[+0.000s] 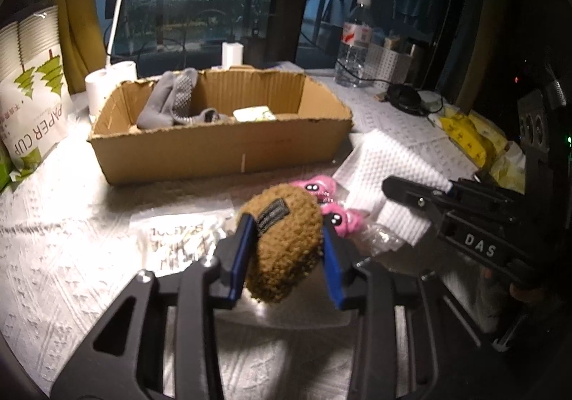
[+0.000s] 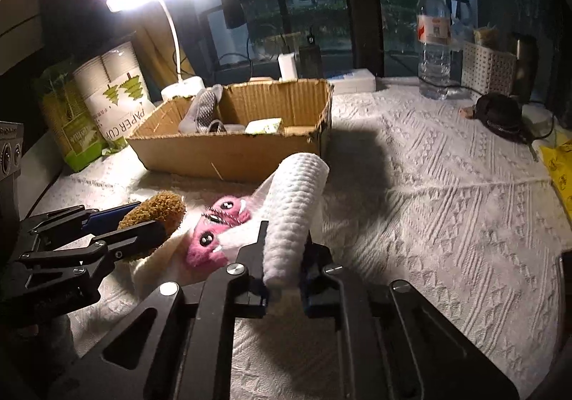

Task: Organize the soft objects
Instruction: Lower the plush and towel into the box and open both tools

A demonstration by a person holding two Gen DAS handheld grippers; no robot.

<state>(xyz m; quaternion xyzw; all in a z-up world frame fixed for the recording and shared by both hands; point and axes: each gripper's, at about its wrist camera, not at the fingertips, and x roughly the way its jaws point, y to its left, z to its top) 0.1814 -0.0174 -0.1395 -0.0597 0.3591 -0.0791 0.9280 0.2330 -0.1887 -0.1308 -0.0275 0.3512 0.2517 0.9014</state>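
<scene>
My left gripper (image 1: 286, 242) is shut on a brown fuzzy plush (image 1: 286, 239) with a grey tag, its blue pads pressing both sides; the same plush (image 2: 157, 210) shows at the left of the right wrist view. My right gripper (image 2: 284, 257) is shut on a white textured cloth (image 2: 296, 200), which arches up and forward from its jaws. Pink plush toys (image 2: 218, 225) with black eyes lie between the two grippers on the table. Behind them stands an open cardboard box (image 1: 221, 149) holding grey socks (image 1: 171, 99) and a pale packet (image 1: 254, 113).
A bag of paper cups (image 1: 32, 103) and a lamp base (image 1: 107, 78) stand left of the box. A water bottle (image 2: 434, 42), a white basket (image 2: 488, 67), a black pouch (image 2: 498, 114) and yellow packets (image 1: 464, 135) sit at the right. A clear wrapper (image 1: 178, 235) lies beside the left gripper.
</scene>
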